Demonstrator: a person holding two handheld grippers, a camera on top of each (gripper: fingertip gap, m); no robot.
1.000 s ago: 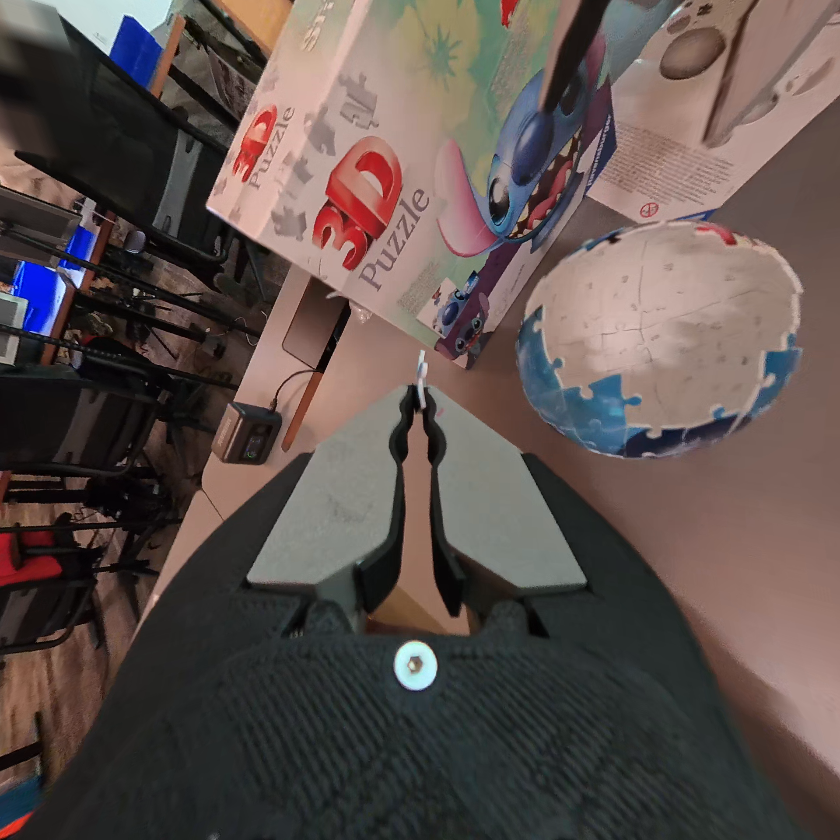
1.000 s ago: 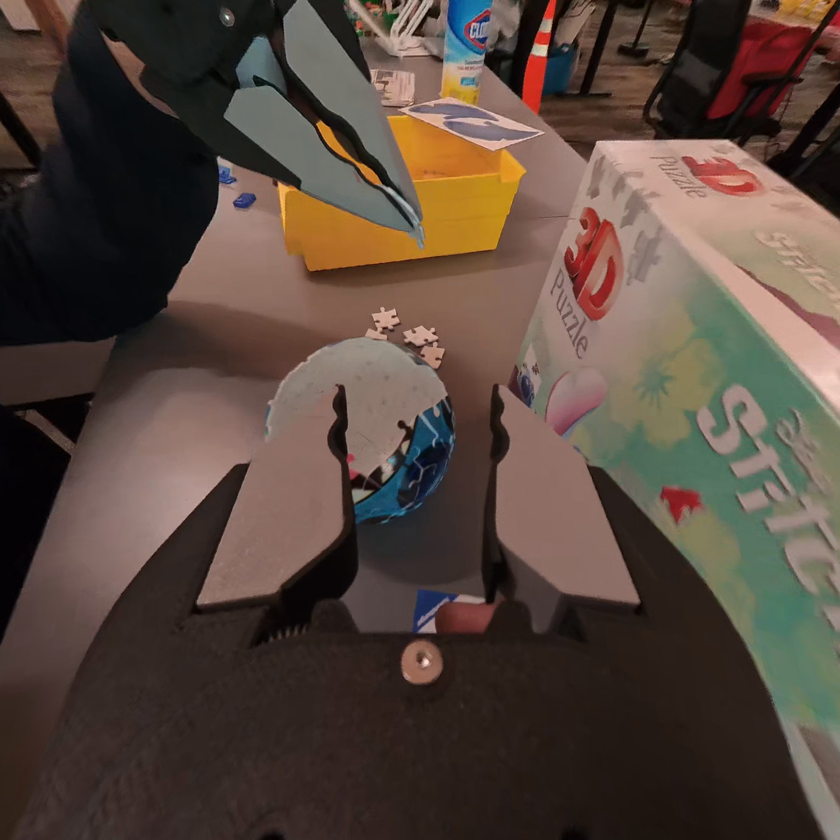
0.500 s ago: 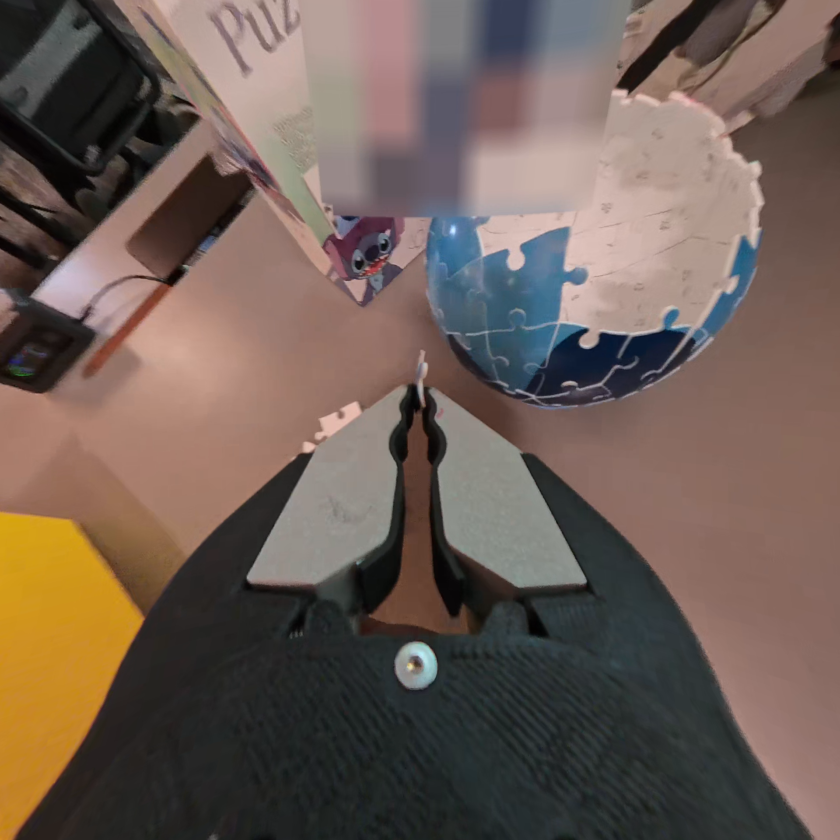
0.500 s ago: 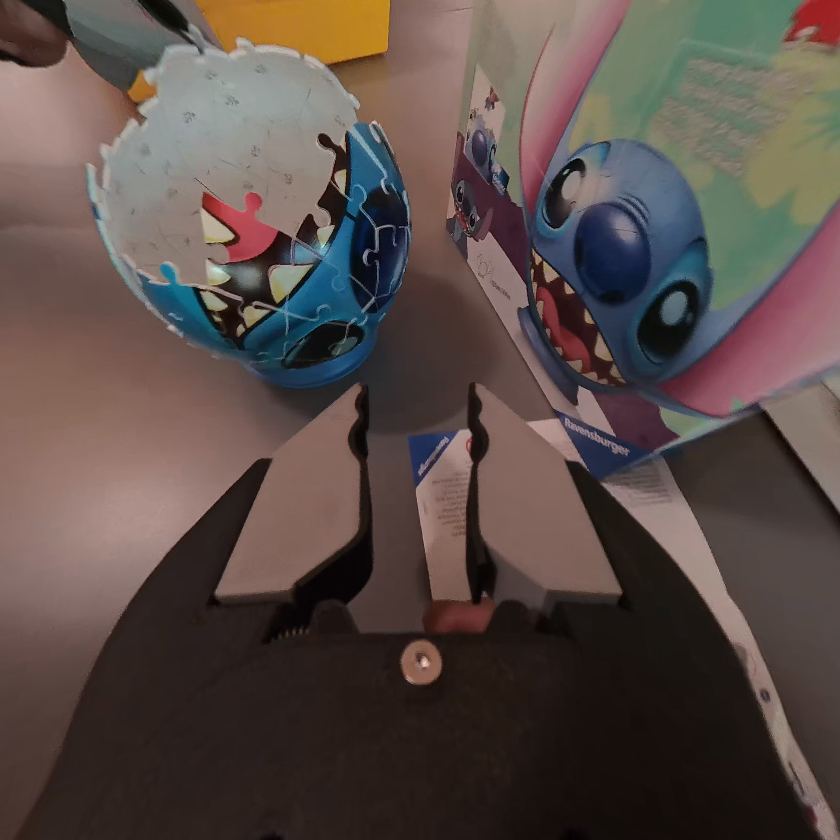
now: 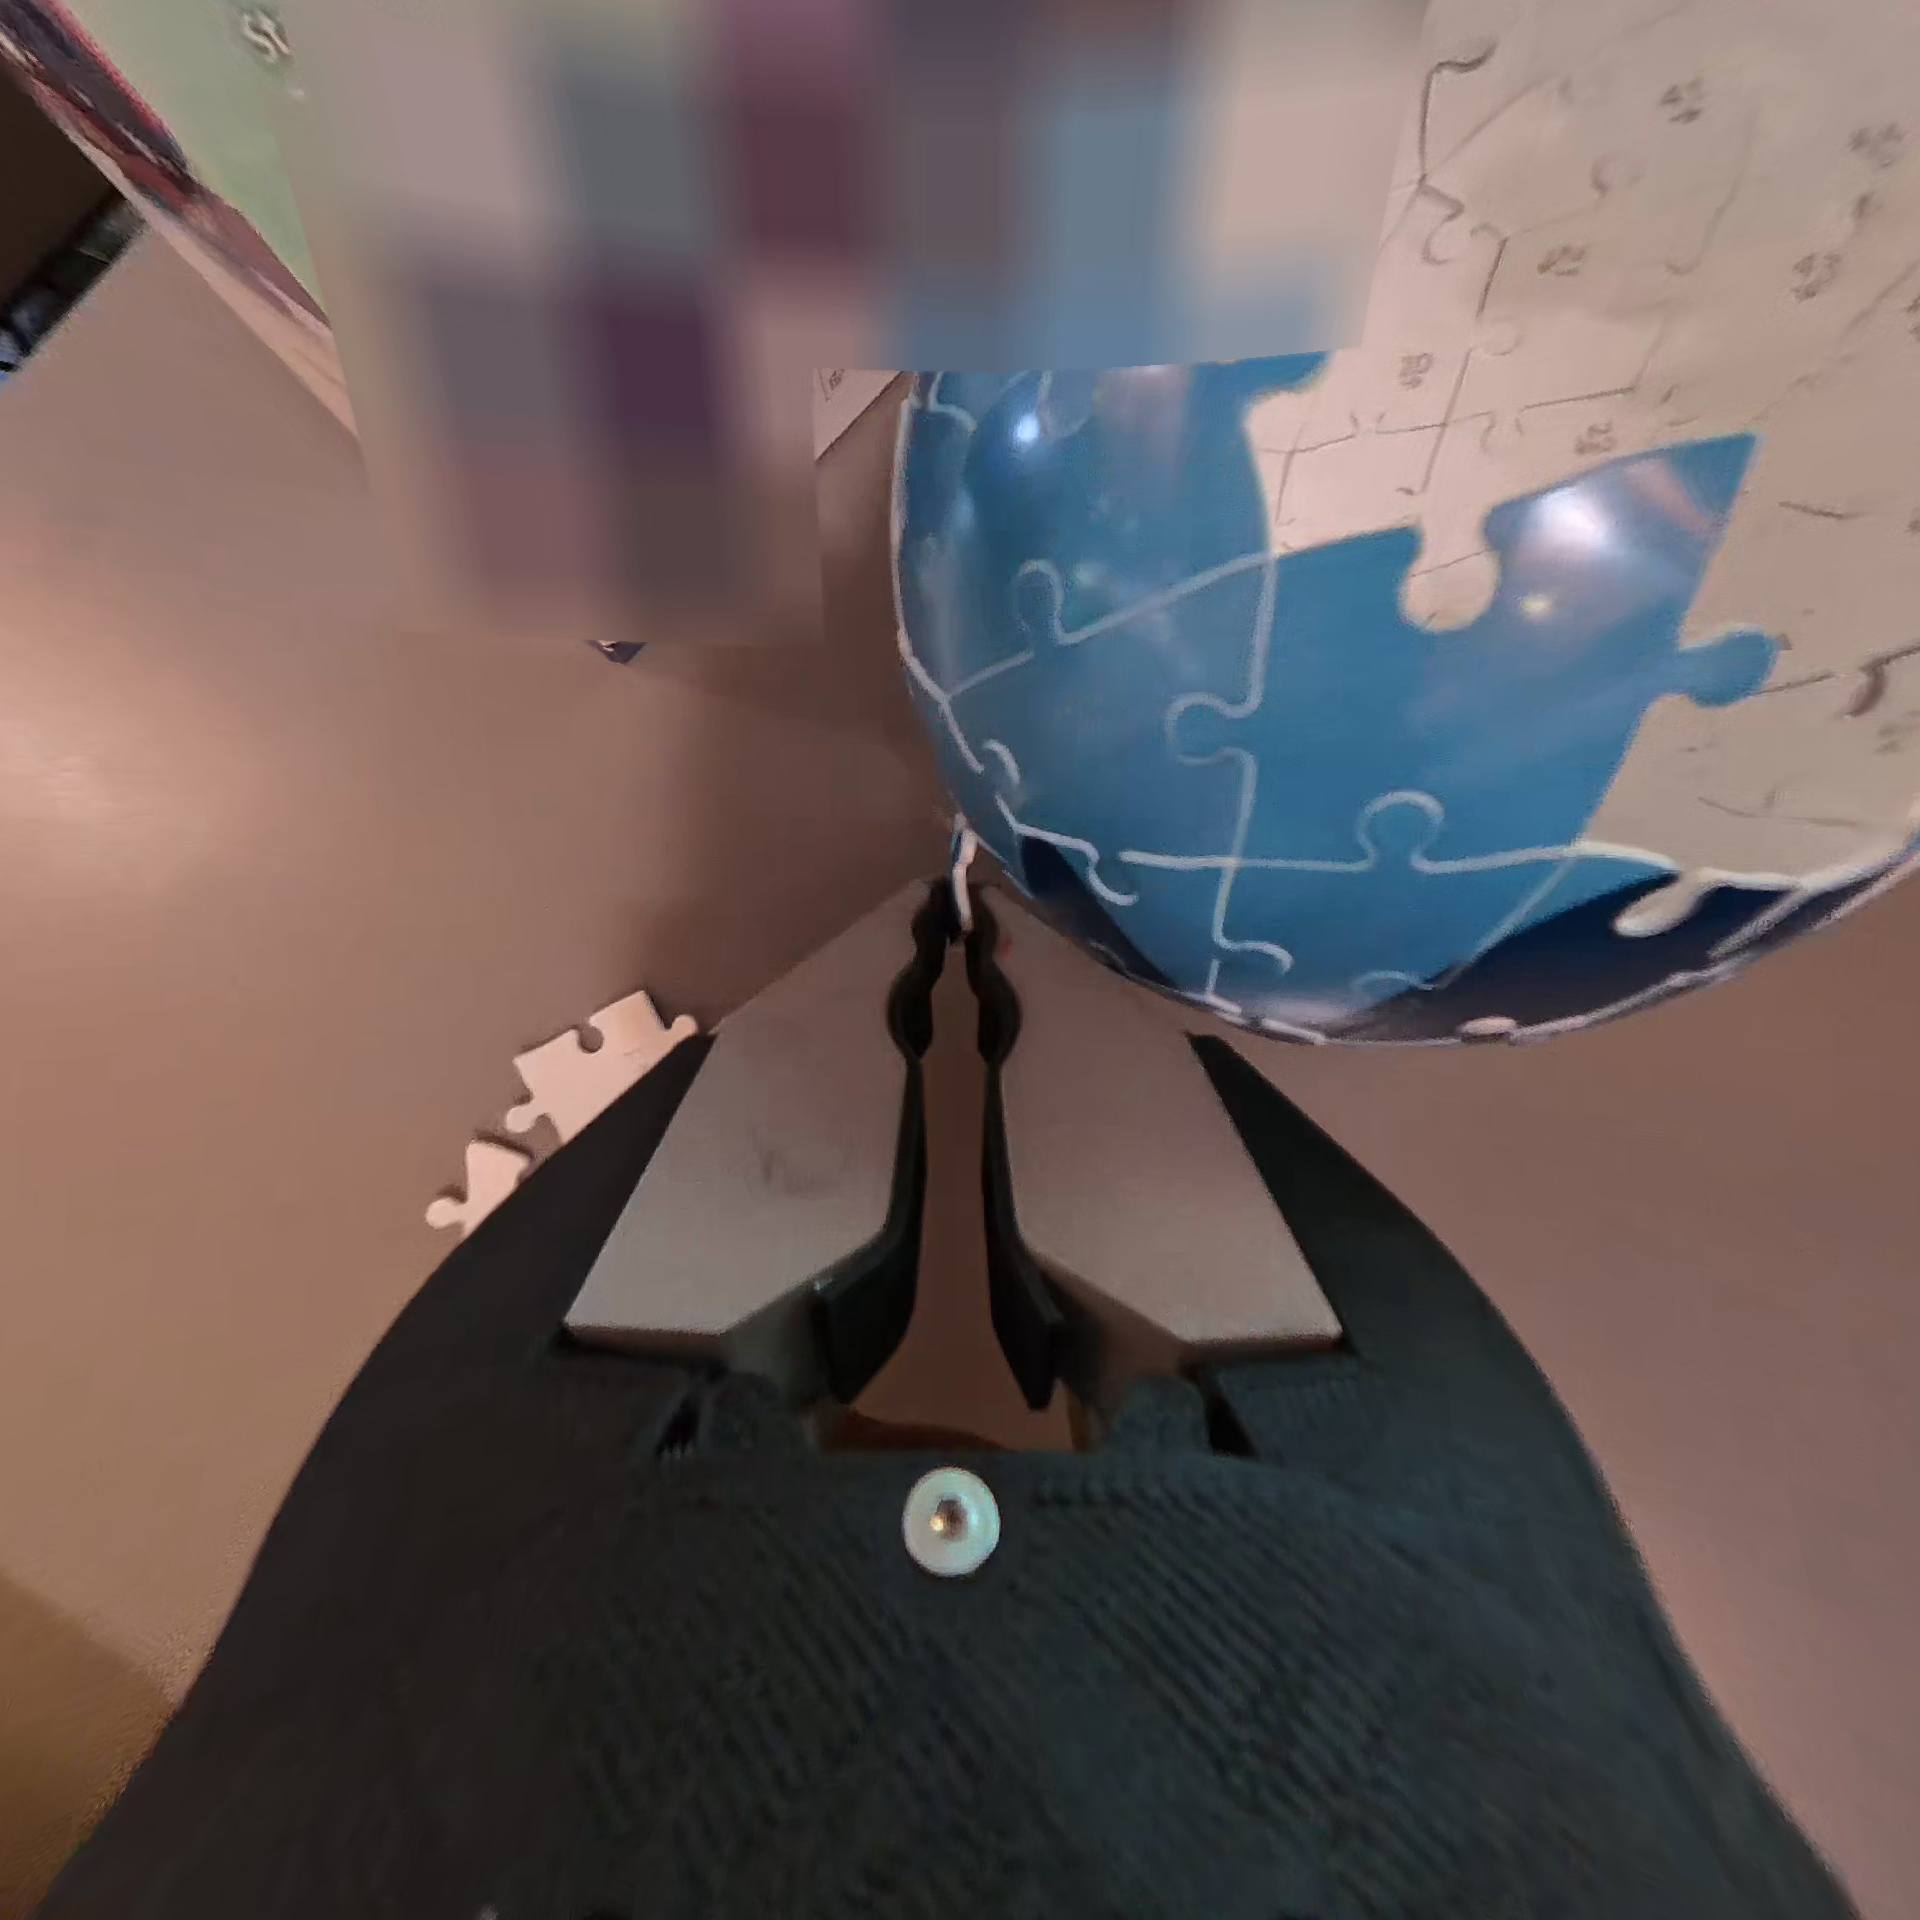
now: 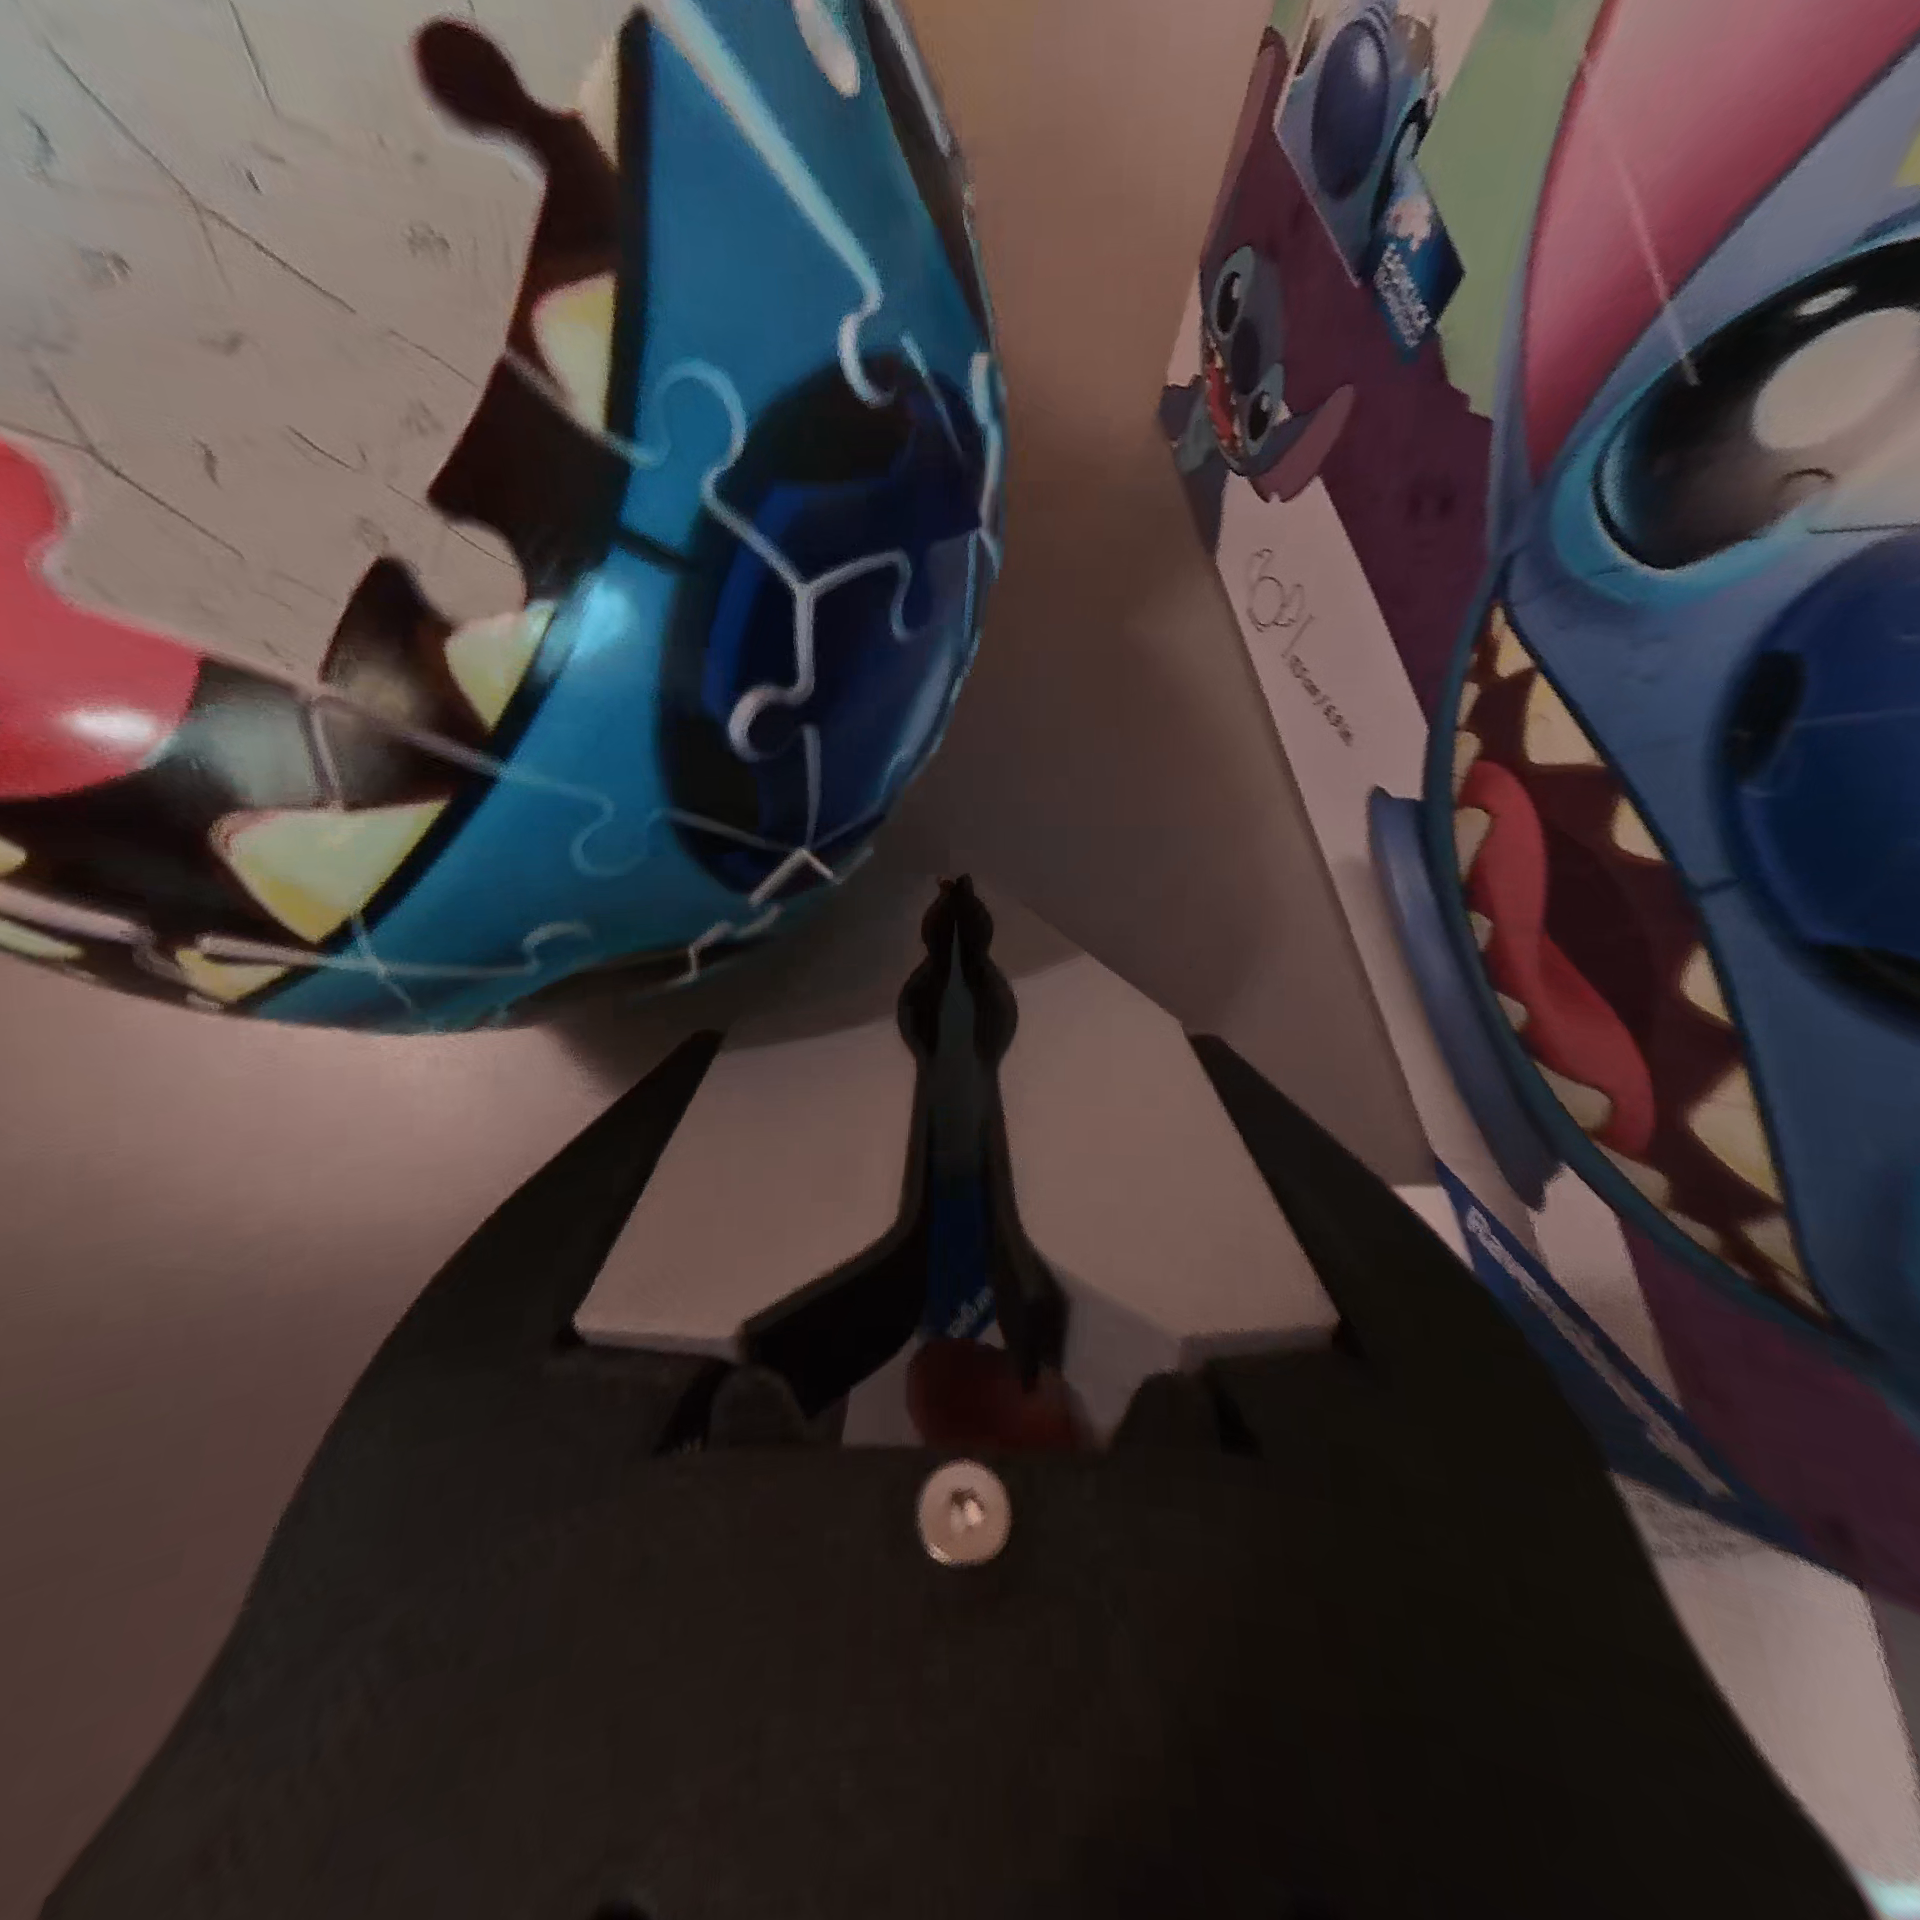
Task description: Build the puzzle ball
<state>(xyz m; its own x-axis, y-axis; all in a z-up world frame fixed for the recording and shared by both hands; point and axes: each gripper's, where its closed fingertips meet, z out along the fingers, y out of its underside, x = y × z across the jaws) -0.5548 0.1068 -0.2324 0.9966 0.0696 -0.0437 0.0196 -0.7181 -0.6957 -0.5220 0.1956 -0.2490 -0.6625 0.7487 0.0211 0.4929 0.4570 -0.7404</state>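
The half-built puzzle ball (image 5: pixel 1351 727) rests on the brown table, blue outside and open on top, with the white backs of its pieces showing inside. My left gripper (image 5: pixel 961 914) is shut on a thin white puzzle piece (image 5: pixel 963 868), seen edge-on, which touches or nearly touches the ball's lower left side. In the right wrist view the ball (image 6: pixel 769 499) fills the upper left. My right gripper (image 6: pixel 958 909) is shut, low beside the ball's lower right side. I see nothing held at its tips; a blue strip shows in the slit between the fingers.
Loose white puzzle pieces (image 5: pixel 582 1070) lie on the table left of my left gripper. The puzzle box (image 6: pixel 1683 644) stands close on the right of the ball, with a narrow gap between them. A paper leaflet (image 6: pixel 1745 1621) lies under the box's edge.
Both grippers have come down and in close to the ball's lower sides. My right gripper has gone from open to shut. My left gripper still holds the piece.
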